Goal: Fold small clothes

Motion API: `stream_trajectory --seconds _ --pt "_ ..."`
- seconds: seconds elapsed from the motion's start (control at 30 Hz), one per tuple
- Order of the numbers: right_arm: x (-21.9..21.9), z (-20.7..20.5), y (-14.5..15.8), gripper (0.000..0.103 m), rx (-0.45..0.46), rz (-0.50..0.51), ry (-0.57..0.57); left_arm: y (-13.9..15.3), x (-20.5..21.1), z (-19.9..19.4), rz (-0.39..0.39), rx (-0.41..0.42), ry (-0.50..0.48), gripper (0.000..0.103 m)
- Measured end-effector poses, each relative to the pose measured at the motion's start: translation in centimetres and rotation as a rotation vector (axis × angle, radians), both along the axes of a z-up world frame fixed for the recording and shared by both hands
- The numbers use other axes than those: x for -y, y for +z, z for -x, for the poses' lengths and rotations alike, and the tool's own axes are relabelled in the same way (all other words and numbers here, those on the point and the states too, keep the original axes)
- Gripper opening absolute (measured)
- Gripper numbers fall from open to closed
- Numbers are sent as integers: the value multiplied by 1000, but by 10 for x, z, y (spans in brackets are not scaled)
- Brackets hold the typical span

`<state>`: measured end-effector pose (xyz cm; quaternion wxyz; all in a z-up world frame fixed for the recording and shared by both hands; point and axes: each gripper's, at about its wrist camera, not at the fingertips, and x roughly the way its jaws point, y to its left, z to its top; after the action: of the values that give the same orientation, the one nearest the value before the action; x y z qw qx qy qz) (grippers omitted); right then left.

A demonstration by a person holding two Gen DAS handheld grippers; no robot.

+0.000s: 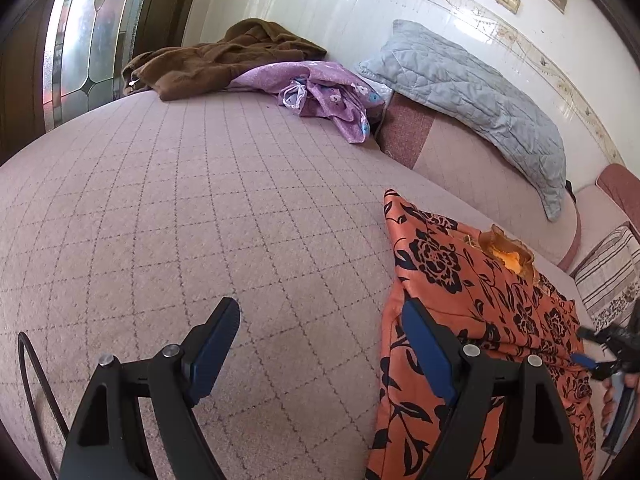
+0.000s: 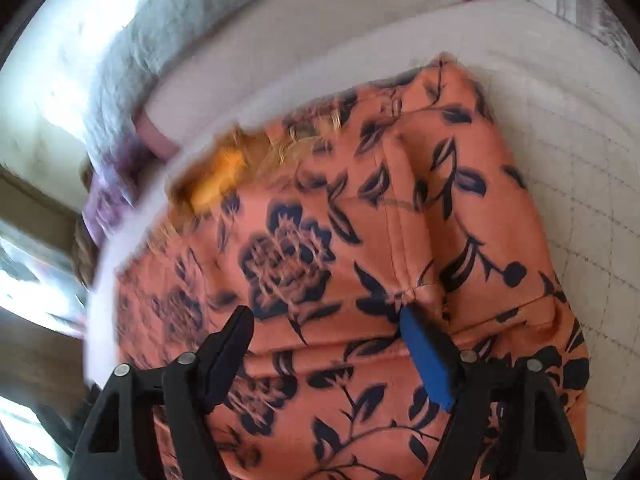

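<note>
Orange garment: an orange cloth with a black flower and leaf print, lying in folded layers on the bed at the lower right of the left wrist view; it fills the middle of the right wrist view. A frayed yellow-orange patch shows near its upper edge.

Left tongs: jaws wide apart and empty, at the bottom of the left wrist view. One blue-padded finger stands over bare bed cover, the other over the left edge of the orange garment; whether it touches the cloth cannot be told.

Right tongs: jaws spread wide over the orange garment, no cloth pinched between the pads. The blue pad sits just beside a raised seam fold. These tongs also show small at the right edge of the left wrist view, with part of a hand behind them.

Bed: pinkish cover with a dark diamond grid, carrying all the clothes.

Other clothes: a brown garment and a purple flowered garment lie heaped in the upper middle of the left wrist view, well apart from the orange one.

Grey quilted pillow: leans along the pink bolster by the tiled wall, upper right.

Right wrist view: blurred towards its left side.
</note>
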<state>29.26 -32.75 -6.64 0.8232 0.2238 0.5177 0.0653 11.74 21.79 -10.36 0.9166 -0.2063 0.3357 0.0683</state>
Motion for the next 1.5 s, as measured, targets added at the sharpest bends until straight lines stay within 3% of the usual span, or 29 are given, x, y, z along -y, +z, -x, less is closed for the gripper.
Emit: stream_trajectory --seconds 0.1,0.2,0.23,0.3,0.5,0.53,0.6,0.63,0.73,0.87,1.07,1.13,1.27,1.4,1.5 --pt "-13 1 28 79 83 0 55 -3 5 -7 9 -28 -33 84" --pt "-20 -13 34 83 122 5 97 0 8 -5 -5 -11 -42 84" --pt "-16 -21 22 83 95 23 81 1 8 -4 -2 -7 -40 84" --pt "1 -38 -15 79 -49 15 3 0 6 -3 6 -10 -31 84" --pt "-19 -48 28 83 113 19 68 -4 12 -11 12 -41 -61 84" --pt "-19 -55 25 85 108 29 64 -4 13 -11 8 -39 -64 84" --pt "-8 -73 -13 89 -42 58 36 -5 11 -12 17 -43 -63 84" --pt "-1 -71 -18 88 -31 26 13 -7 10 -12 24 -50 -57 84" --pt "-6 -50 6 88 50 23 -4 -13 6 -15 49 -77 -49 84" --pt "-10 9 27 88 125 76 44 -12 9 -14 41 -67 -60 84" --pt "27 119 39 88 112 156 69 -13 4 -9 69 -59 -64 84" --pt "52 149 41 88 93 169 40 -10 6 -3 46 -81 -67 84" --pt "103 203 30 88 12 111 -34 13 18 40 63 -91 -148 84" --pt "129 242 23 88 18 -21 -46 36 32 92 54 -80 -220 84" --pt "132 250 19 88 36 -94 -43 40 36 126 55 -116 -206 84"
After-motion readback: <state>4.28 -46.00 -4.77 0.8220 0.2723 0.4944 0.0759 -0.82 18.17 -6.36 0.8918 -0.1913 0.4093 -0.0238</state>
